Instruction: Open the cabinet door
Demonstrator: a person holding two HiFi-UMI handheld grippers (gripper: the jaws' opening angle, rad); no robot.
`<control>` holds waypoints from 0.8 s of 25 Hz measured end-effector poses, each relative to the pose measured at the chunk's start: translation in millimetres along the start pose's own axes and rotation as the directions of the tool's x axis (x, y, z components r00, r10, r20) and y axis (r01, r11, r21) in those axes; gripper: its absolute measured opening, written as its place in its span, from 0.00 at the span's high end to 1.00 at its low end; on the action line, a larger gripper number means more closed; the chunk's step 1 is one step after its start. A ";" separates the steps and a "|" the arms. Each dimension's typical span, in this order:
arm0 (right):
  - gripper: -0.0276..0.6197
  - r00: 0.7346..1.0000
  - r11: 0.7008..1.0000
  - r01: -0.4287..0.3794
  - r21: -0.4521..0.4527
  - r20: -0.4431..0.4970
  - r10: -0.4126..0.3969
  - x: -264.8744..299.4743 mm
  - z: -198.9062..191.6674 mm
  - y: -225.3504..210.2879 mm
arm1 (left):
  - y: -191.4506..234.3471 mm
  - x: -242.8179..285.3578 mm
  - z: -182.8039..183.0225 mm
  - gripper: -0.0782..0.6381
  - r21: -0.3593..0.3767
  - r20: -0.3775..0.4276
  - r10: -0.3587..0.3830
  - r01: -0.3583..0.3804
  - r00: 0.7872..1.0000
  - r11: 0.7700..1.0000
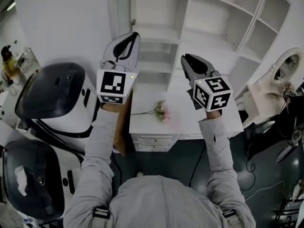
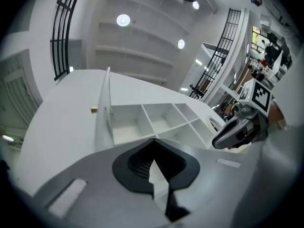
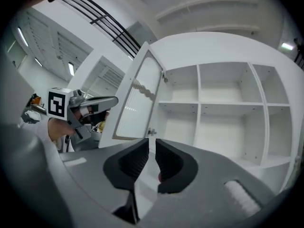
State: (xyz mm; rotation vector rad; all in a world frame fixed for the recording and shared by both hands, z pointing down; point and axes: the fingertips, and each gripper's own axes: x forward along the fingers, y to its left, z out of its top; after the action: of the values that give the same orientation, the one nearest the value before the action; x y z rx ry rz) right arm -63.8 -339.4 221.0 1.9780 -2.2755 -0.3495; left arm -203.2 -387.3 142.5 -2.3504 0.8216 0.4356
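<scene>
Found white-framed cabinet door with frosted centre panel (image 3: 135, 99) swung wide to the left of the white open-shelved cabinet (image 3: 223, 113), hanging on two small metal hinges (image 3: 164, 76). Read the task as essentially done from that lie.

Spotted small round wooden knob (image 2: 94, 109) on the door's outer face near the free edge, well clear of both tools.

Found left gripper (image 2: 153, 144) clenched fully, pinching nothing; held up in front of the shelves, apart from the door. Found right gripper (image 3: 152, 144) slackened to a narrow slit, with nothing in the gap and touching nothing.

Judged door light and stiff: thin frame, free swing on hinges, little resistance expected. Judged frosted panel the fragile part; best not pressed. Judged painted frame smooth, likely slippery under pads.

Would take hold at the knob, or pinch the free vertical edge of the frame, far from the hinges for leverage. Would pull along the arc, not straight out.
</scene>
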 end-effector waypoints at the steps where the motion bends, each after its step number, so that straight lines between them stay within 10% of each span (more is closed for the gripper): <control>1: 0.89 1.000 1.000 0.026 -0.001 -0.002 -0.026 -11.6 -4.6 -11.1 | -14.2 3.0 -4.3 0.87 -0.026 -0.009 -0.024 0.023 1.000 0.999; 9: 0.95 0.979 0.981 0.189 -0.032 -0.066 -0.191 -90.3 -58.3 -82.0 | -117.8 5.6 -53.4 0.87 -0.188 -0.114 -0.250 0.226 0.962 0.956; 20: 0.95 0.978 0.988 0.154 -0.003 -0.144 -0.153 -125.8 -121.0 -78.0 | -195.8 -30.2 -125.2 0.87 -0.302 -0.250 -0.348 0.269 0.904 0.915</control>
State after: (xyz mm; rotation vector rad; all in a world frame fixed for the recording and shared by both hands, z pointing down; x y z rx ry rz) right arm 57.5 -237.6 328.1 2.1141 -2.0482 -0.2038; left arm -85.9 -331.1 337.4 -2.7808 0.5217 0.0505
